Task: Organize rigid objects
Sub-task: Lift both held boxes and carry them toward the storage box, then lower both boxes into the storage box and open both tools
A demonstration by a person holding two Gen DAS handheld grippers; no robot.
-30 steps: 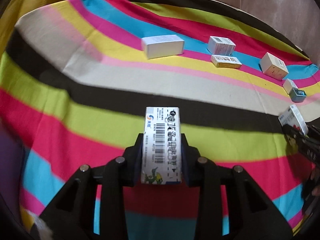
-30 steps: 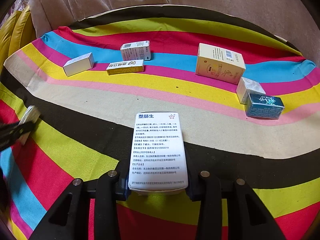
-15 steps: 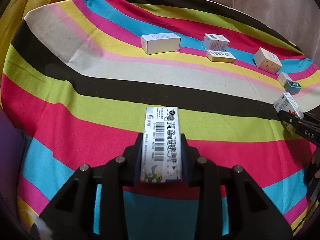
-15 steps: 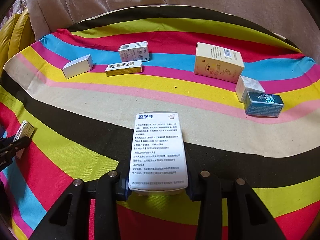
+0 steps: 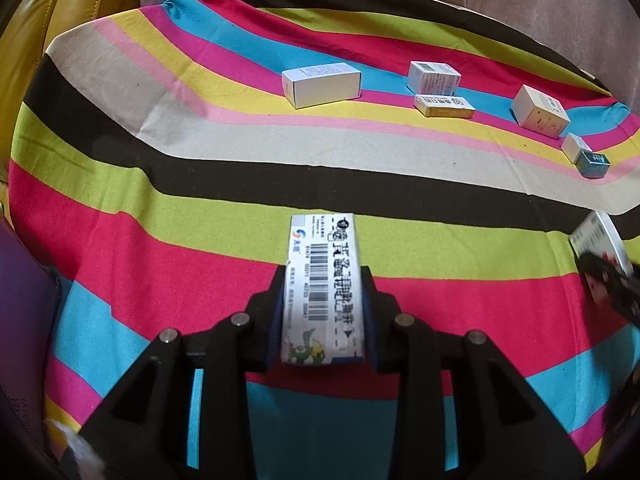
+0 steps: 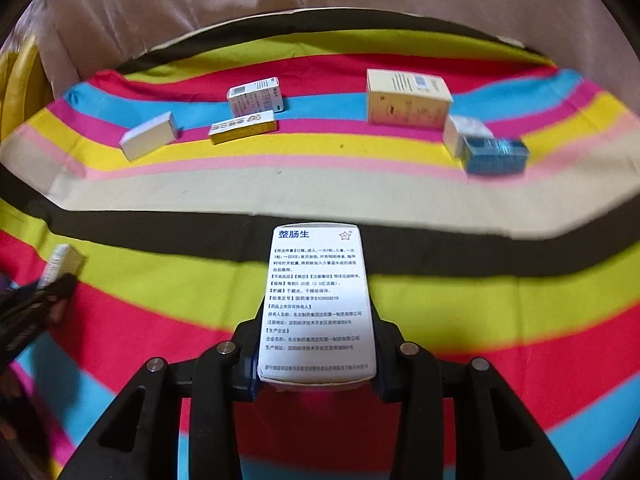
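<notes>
Left wrist view: we see the striped cloth (image 5: 120, 152) carrying six boxes along its far stripes. Our left gripper (image 5: 323, 300) has its jaws clamped on a barcode box (image 5: 322, 280); our right gripper (image 6: 316, 344) grips a white box (image 6: 316, 300), both above the cloth.

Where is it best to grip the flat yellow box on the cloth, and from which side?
Grip the yellow box across its two long side faces, coming from above. It lies flat and low. A white box sits close behind it, but whether they touch I cannot tell.
</notes>
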